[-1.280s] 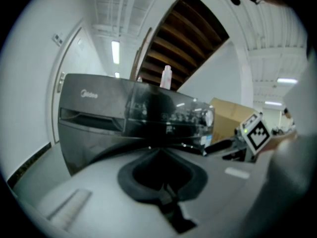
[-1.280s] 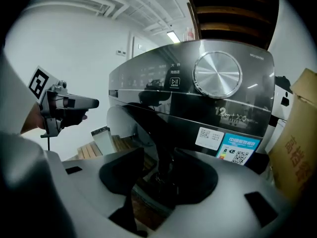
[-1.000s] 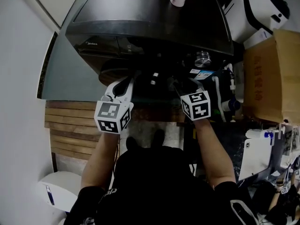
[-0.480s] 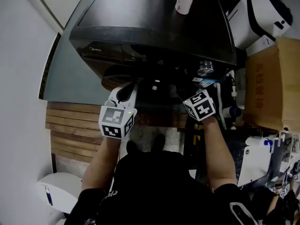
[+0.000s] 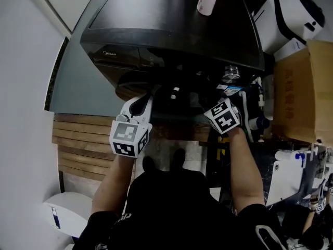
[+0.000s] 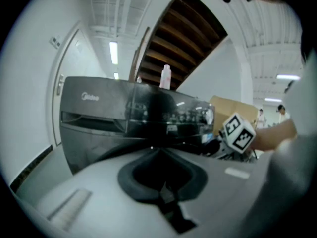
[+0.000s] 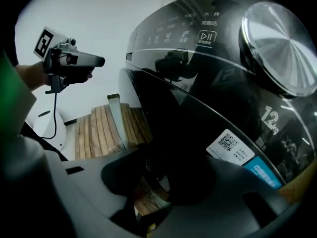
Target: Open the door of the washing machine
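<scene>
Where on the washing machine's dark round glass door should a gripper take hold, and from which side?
Probably its rim on the person's right. The dark round glass door bulges from the front of the black washing machine, so that edge stands proud for jaws to close on from the front, as the right gripper does.

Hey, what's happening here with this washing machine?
A person faces a dark front-loading washing machine with a hand-held gripper in each hand. The right hand-held gripper appears to grip the edge of the door, which does not look swung open yet. The left hand-held gripper is shut, empty, and held in front of the machine.
</scene>
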Demonstrator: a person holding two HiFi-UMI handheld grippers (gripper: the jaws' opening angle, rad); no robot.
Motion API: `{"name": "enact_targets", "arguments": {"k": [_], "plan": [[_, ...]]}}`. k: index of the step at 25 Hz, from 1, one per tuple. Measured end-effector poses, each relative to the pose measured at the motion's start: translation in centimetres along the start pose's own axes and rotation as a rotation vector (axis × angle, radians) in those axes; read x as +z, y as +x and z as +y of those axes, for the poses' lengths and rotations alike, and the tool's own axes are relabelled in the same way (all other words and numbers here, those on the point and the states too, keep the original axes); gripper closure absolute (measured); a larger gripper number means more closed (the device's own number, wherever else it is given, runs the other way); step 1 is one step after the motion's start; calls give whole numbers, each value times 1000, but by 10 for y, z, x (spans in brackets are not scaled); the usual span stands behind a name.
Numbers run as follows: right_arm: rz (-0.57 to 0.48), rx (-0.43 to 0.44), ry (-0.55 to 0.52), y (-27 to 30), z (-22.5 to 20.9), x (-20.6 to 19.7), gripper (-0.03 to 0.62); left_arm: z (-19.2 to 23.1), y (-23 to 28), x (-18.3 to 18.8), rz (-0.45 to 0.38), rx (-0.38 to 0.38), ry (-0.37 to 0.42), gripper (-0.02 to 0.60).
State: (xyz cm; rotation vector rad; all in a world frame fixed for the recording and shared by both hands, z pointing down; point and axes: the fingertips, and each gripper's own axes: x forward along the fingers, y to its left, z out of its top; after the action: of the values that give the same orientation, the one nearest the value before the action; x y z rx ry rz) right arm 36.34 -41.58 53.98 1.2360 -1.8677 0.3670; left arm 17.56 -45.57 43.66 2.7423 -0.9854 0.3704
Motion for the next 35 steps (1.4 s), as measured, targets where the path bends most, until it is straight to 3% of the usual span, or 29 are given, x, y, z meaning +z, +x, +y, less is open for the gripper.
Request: {"name": "enact_targets", "arguments": {"k": [25,31,35], "plan": [[0,-150,33,-6,2,-2,430,14,-35,-2,-18,-18,-33,574],[-4,-138,25,-7,3,-2,434,13,-34,-1,-16,-38,-34,574],[29,-68,-48,-4,3,-2,442,11,-30,1,-17,-47,-27,574]]}}
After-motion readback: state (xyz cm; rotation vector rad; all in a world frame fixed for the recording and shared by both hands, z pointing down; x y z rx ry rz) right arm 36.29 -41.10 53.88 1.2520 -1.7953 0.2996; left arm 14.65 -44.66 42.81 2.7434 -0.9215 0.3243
